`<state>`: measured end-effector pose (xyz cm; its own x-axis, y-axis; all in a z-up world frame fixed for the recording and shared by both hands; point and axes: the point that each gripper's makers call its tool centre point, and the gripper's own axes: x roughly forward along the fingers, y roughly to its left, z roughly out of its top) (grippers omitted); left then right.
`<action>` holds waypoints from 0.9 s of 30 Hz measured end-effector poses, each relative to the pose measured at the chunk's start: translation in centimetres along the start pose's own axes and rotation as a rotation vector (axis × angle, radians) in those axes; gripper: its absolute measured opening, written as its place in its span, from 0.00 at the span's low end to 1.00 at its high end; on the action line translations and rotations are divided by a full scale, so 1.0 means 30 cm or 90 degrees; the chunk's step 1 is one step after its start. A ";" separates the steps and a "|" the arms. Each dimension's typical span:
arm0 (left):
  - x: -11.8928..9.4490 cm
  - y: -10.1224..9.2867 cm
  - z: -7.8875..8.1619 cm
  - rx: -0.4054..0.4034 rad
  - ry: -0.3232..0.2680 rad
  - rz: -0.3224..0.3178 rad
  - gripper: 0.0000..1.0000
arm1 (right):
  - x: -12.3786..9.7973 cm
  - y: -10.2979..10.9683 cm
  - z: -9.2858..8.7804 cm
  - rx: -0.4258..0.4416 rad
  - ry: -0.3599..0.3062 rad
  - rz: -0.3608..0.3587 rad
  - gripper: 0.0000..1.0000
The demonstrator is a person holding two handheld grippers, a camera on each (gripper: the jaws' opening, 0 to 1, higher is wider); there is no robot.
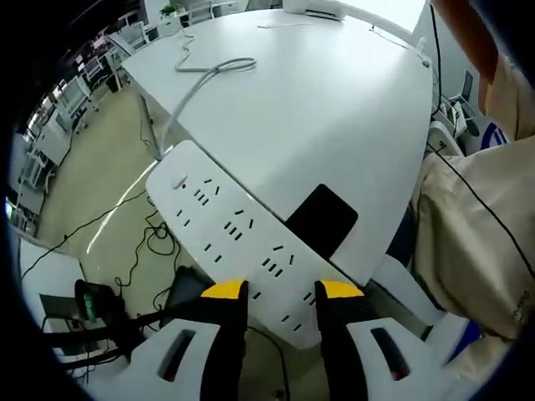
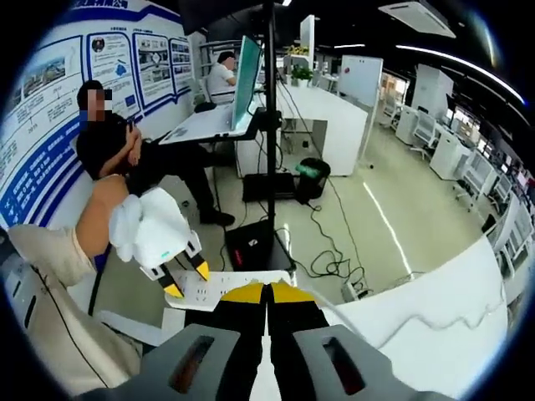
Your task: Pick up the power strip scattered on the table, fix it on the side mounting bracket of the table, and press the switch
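A white power strip (image 1: 226,225) with several sockets hangs off the edge of the white table (image 1: 334,109). My left gripper (image 1: 280,291) is shut on its near end, one yellow-tipped jaw on each long side. The strip's grey cable (image 1: 209,71) trails back over the tabletop. A black rectangular bracket (image 1: 322,219) sits on the table's side edge, just right of the strip. In the right gripper view, the left gripper (image 2: 185,280) holds the strip (image 2: 219,290) at the table edge. My right gripper (image 2: 267,292) is shut on nothing, just above the strip.
A person's beige clothing (image 1: 476,225) is close on the right. Black cables (image 1: 150,242) and a black box (image 2: 255,242) lie on the floor beside the table. A black stand (image 2: 269,125) rises ahead, with seated people (image 2: 125,142) beyond.
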<state>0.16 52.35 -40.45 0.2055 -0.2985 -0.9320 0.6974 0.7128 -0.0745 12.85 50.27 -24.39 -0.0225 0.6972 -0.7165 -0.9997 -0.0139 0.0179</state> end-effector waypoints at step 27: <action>0.011 -0.004 0.007 0.003 0.014 0.000 0.37 | 0.257 0.007 -0.080 0.009 0.094 0.057 0.00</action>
<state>0.28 52.04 -40.68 0.1901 -0.2838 -0.9398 0.7003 0.7101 -0.0728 12.46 53.94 -31.59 -0.1126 0.5814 -0.8058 -0.9936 -0.0600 0.0955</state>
